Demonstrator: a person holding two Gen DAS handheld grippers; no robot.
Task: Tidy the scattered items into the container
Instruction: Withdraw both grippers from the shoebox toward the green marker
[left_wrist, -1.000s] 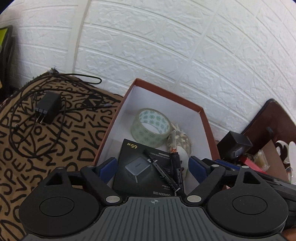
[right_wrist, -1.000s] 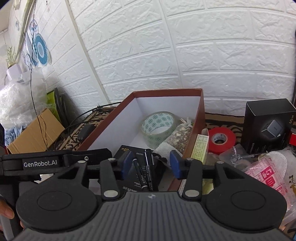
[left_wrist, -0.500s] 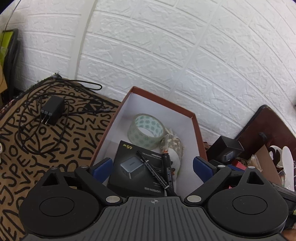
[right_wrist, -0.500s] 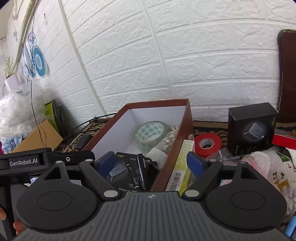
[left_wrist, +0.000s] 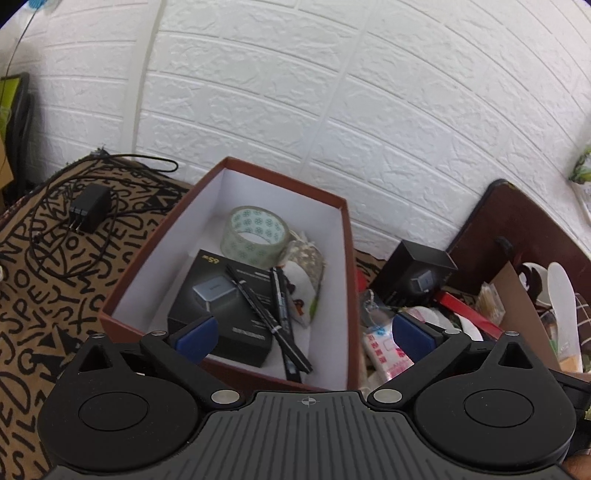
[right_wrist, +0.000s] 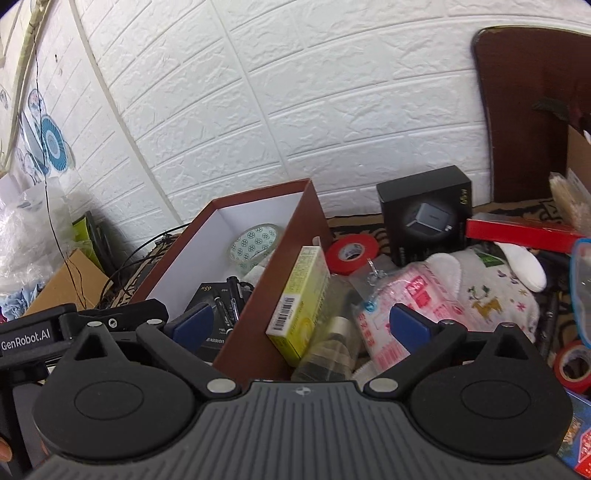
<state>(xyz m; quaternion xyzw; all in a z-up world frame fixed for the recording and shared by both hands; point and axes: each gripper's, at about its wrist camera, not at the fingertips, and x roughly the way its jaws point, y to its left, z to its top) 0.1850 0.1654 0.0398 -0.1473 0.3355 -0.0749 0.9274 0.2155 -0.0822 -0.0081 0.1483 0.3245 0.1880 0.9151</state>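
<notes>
both grippers have drawn back from the brown box (left_wrist: 347, 258), the right gripper (right_wrist: 301, 325) just spreading its jaws wide and empty; the left gripper (left_wrist: 303, 334) gapes empty too. pens (left_wrist: 280, 306) lie inside the box, on a patterned cloth (left_wrist: 44, 295) against the white brick wall (left_wrist: 332, 92), clutter to the box's right.

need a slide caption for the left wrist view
Open left gripper above the box holding tape, charger box and pens.
</notes>
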